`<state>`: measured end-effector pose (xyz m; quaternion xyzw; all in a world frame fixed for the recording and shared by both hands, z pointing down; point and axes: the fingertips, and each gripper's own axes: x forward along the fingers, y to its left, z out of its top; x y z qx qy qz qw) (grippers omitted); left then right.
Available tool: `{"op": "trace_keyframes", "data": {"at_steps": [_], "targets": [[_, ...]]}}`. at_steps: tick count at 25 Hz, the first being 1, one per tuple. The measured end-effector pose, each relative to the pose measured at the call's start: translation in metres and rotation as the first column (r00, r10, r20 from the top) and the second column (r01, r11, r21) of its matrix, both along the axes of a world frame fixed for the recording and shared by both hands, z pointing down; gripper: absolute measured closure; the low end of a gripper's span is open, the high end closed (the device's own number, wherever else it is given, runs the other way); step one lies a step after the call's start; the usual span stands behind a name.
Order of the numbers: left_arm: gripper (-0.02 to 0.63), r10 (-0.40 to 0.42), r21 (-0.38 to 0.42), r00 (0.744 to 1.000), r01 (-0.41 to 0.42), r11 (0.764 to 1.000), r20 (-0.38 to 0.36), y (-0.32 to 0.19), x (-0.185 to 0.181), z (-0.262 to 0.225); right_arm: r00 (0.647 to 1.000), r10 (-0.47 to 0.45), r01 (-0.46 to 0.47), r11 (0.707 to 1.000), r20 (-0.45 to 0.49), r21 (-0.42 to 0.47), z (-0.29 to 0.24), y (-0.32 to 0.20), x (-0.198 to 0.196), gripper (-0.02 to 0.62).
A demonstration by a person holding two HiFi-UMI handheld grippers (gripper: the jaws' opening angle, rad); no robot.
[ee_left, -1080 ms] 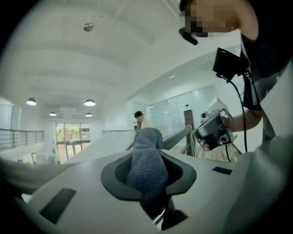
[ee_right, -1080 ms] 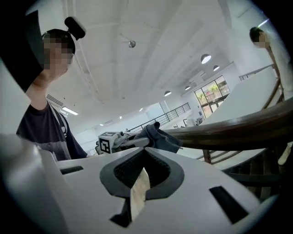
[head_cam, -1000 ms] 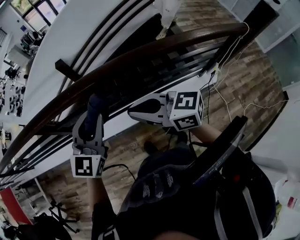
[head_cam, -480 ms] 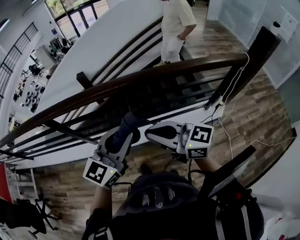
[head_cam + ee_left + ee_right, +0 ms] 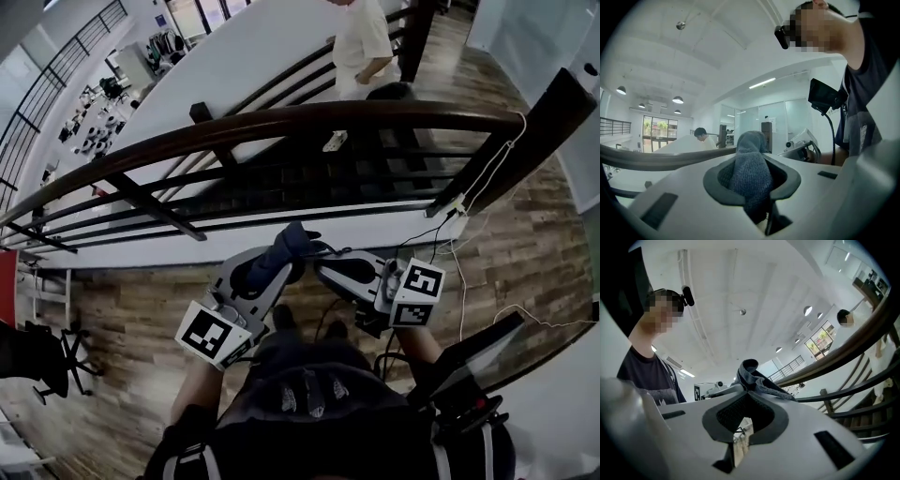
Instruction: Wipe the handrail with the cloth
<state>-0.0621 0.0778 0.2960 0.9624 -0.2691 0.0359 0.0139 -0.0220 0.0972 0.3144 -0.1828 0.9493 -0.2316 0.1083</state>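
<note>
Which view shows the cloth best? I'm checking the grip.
Left gripper view: the cloth fills the middle, clamped in the left gripper's jaws. Head view shows it small; right gripper view catches only a fold.

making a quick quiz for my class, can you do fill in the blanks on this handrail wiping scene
1. The left tool holds a blue-grey ___.
2. Left tool or right tool, ___ touches the handrail.
3. Each tool carries a cube with square ___.

Missing words: cloth; neither; markers
</note>
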Motion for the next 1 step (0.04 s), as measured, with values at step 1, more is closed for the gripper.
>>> {"op": "trace_keyframes", "data": {"at_steps": [1], "targets": [[0.512, -0.003, -0.006, 1.000, 0.003, 1.000, 0.007, 0.0053, -0.0015, 0.0008, 1.000, -0.007, 0.007, 1.000, 0.010, -0.006, 0.0021, 0.0038, -0.0012, 0.592]]}}
